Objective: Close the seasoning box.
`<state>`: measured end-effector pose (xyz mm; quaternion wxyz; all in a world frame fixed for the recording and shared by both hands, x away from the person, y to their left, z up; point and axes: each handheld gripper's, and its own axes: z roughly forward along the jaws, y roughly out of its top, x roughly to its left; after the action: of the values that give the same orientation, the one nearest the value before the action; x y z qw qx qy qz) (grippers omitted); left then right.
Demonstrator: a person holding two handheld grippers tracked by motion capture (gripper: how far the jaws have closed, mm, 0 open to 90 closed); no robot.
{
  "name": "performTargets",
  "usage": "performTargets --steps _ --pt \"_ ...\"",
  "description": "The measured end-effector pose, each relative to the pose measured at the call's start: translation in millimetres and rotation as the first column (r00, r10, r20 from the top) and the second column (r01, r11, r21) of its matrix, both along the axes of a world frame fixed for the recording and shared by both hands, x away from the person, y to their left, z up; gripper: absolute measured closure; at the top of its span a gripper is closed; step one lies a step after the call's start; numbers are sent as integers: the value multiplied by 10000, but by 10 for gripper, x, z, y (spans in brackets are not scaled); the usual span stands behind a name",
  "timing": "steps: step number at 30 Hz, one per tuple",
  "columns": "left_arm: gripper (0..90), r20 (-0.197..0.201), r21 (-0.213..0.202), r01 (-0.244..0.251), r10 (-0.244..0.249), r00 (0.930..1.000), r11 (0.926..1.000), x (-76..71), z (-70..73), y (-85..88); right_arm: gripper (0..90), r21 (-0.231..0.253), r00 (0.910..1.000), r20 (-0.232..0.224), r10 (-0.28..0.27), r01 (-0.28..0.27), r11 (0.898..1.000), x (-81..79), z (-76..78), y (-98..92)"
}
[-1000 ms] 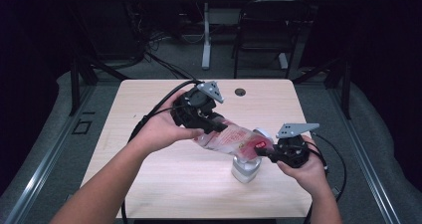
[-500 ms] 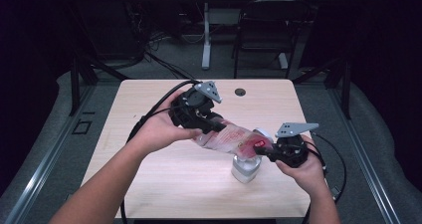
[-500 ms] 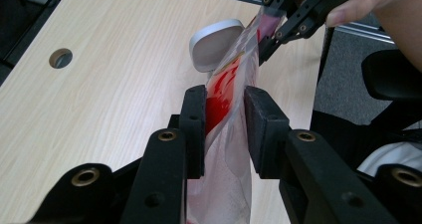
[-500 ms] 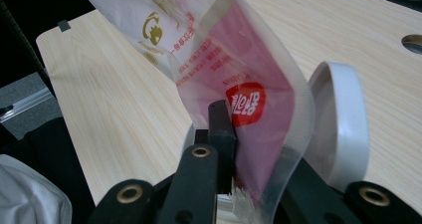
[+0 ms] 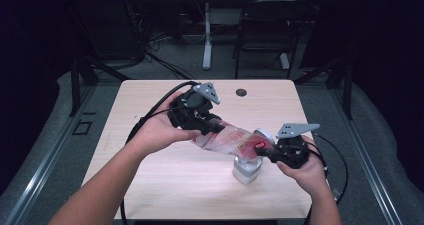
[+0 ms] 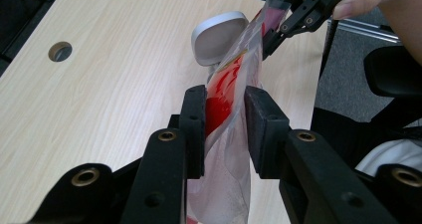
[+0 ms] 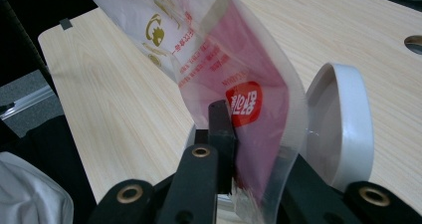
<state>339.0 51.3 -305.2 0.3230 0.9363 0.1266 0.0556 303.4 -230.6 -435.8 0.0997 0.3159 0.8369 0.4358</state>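
A clear plastic pouch [image 5: 231, 136] with red and gold print hangs stretched between my two grippers above the table. My left gripper [image 5: 212, 127] is shut on one end of it; in the left gripper view the pouch [image 6: 219, 102] sits pinched between the two black pads of the left gripper [image 6: 225, 97]. My right gripper [image 5: 263, 148] is shut on the other end, over a small white jar [image 5: 246, 169]. In the right gripper view the pouch [image 7: 224, 50] rises from the right gripper [image 7: 249, 134], beside the jar's hinged lid [image 7: 343, 127], which stands up. The jar's inside is hidden.
The light wooden table [image 5: 150, 185] has a round cable hole [image 5: 241, 92] near its far edge. Black cables trail off both grippers over the table's sides. A chair and table legs stand on the dark floor beyond.
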Motion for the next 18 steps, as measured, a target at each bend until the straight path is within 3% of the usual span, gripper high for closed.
performTargets --steps 9,18 --pt "719 -162 -37 -114 114 9998 9999 18 -66 58 877 42 10000 17 16 -16 10000 -2 3 0" --pt "719 -63 -100 -99 99 9999 9999 -8 -68 87 877 166 9998 174 -4 1 9999 -11 17 -8"
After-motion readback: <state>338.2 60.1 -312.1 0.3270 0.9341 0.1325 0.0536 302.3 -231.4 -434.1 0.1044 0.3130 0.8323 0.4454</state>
